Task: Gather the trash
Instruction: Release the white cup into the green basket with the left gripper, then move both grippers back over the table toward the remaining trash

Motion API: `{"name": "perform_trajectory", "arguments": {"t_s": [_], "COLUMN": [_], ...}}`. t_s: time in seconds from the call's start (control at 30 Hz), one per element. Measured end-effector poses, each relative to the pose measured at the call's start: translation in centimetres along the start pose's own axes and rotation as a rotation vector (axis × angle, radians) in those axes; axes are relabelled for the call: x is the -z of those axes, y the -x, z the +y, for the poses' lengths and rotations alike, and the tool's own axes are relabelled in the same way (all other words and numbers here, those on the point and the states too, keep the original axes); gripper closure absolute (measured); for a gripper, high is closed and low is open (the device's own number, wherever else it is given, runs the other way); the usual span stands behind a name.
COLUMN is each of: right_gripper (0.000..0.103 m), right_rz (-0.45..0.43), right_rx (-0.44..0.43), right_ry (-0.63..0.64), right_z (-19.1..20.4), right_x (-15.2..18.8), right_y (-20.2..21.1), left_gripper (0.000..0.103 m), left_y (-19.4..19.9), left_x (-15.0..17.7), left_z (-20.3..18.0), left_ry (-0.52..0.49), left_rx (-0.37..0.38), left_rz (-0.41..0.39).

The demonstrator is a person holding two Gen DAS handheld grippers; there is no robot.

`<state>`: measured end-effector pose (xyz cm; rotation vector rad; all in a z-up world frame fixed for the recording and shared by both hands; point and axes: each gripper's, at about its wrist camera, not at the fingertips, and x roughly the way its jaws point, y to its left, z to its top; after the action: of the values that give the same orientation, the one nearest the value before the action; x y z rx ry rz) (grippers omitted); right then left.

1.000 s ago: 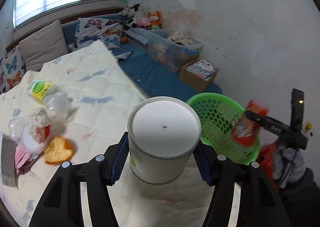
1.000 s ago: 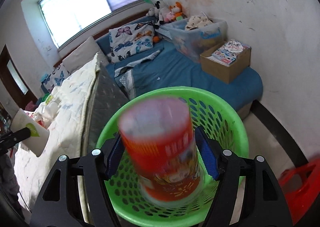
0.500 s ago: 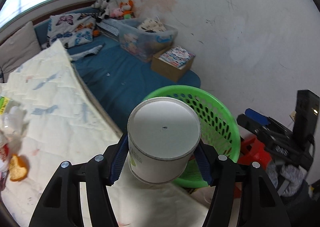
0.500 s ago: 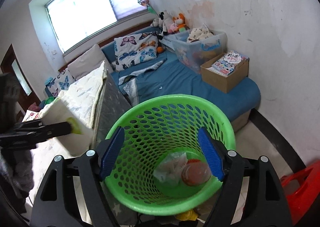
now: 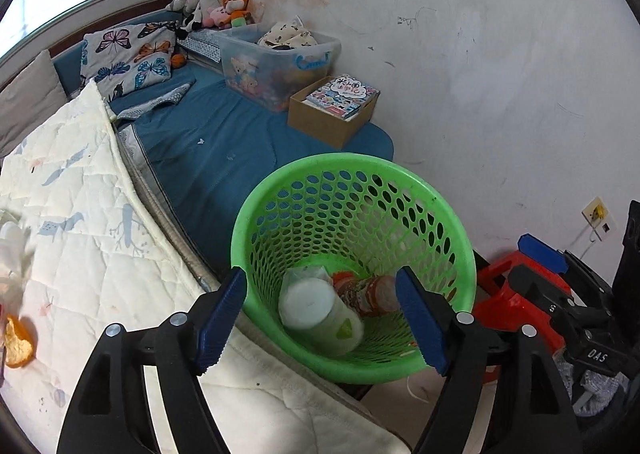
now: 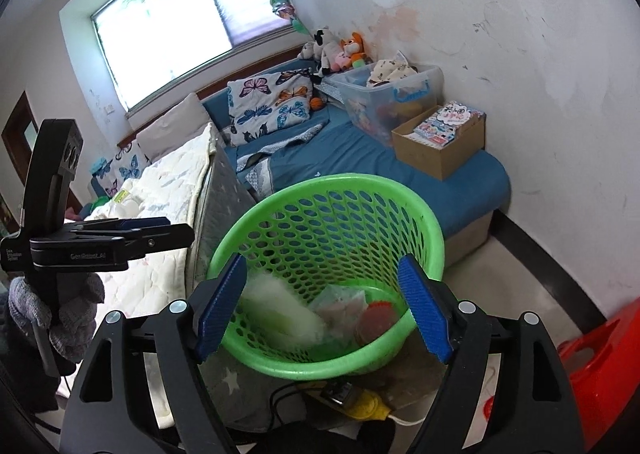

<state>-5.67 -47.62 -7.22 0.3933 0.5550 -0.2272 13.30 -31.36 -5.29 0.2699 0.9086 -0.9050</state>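
A: Left wrist view?
B: The left gripper hangs over the green basket, jaws spread wide and just opened further, nothing between them. Below lies the white can, tilted, flat end up toward the camera, with the red can on its side beside it.

A: Right wrist view?
B: The right gripper is wide and empty; the white can is blurred, perhaps lying lengthwise

Daylight is pouring through a wide window at ten o'clock, a scuffed white wall is filling the two o'clock side, and a blue mattress is lying centrally beside a quilted cream bed at nine o'clock.
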Motion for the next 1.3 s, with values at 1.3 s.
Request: {"name": "perform_trajectory", "arguments": {"t_s": [1.3], "right_gripper": [0.026], "right_rz": [0.184], "right_rx": [-0.43], "right_ry": [0.326], "right_z": [28.8], "right_x": [-2.4], "right_y": [-10.0], "left_gripper": [0.029], "left_y": [21.1], "left_x": [12.6], "left_z": [25.5], "left_ry": [0.387], "left_rx": [-0.513], "left_rz": [-0.155]}}
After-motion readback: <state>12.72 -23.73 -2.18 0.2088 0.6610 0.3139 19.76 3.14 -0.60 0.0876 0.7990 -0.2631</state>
